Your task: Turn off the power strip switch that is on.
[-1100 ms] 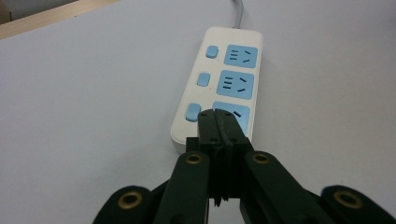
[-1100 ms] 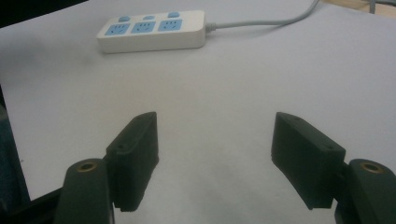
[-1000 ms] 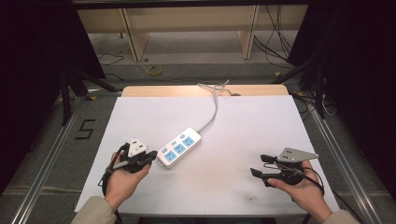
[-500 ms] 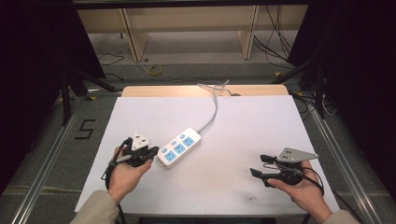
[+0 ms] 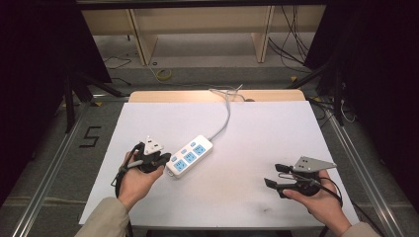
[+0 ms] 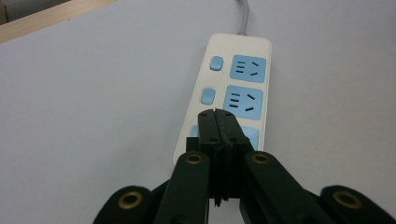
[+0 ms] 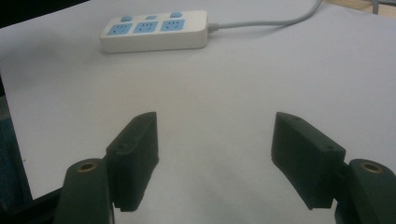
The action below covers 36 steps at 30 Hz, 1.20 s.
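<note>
Left gripper [image 6: 215,114] pressed together, tips over near end of power strip [image 5: 190,155]. Looks like a switch press: go straight down on the button, gently. Right gripper [image 7: 215,158] spread, well right of the strip.

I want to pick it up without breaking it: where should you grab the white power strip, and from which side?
Probably across its narrow width, at the plain end of the power strip near the cord, coming down from above. It lies flat on the table, so its long sides are free, and the open right gripper looks wide enough.
</note>
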Tool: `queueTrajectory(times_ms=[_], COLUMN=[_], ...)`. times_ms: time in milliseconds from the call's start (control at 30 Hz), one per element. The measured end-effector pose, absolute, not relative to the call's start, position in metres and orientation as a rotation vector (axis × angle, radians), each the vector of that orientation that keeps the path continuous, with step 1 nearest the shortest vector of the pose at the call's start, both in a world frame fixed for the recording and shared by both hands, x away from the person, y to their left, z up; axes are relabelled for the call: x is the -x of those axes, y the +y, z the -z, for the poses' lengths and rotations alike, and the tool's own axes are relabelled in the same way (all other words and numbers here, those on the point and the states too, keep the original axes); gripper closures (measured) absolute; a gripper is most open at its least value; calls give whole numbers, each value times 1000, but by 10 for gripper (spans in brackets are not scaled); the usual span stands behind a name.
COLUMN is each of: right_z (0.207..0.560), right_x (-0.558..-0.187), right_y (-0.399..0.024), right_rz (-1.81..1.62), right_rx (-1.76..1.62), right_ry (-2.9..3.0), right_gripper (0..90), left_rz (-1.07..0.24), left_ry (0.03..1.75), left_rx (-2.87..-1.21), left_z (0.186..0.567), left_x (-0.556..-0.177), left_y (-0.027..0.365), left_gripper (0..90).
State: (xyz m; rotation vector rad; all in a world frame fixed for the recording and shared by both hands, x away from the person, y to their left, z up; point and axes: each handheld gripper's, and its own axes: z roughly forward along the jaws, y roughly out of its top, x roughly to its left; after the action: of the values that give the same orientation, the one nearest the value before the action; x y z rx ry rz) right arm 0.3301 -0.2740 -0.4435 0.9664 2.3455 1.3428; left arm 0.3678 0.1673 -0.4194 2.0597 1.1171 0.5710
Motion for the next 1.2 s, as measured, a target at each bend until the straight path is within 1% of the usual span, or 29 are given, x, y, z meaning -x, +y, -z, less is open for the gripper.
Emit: queueTrajectory(times_ms=[500, 1200], right_z=[444, 444], right_x=[-330, -330], right_y=[-273, -273], right_rz=[-1344, -1343], right_rx=[-967, -964], right_ry=[2349, 2350], right_gripper=[324, 325], left_rz=[-554, -571], left_ry=[1115, 1118], left_rx=[-2095, -2117], left_z=[421, 421], left_x=[-380, -395], left_y=[158, 153], left_gripper=[899, 899])
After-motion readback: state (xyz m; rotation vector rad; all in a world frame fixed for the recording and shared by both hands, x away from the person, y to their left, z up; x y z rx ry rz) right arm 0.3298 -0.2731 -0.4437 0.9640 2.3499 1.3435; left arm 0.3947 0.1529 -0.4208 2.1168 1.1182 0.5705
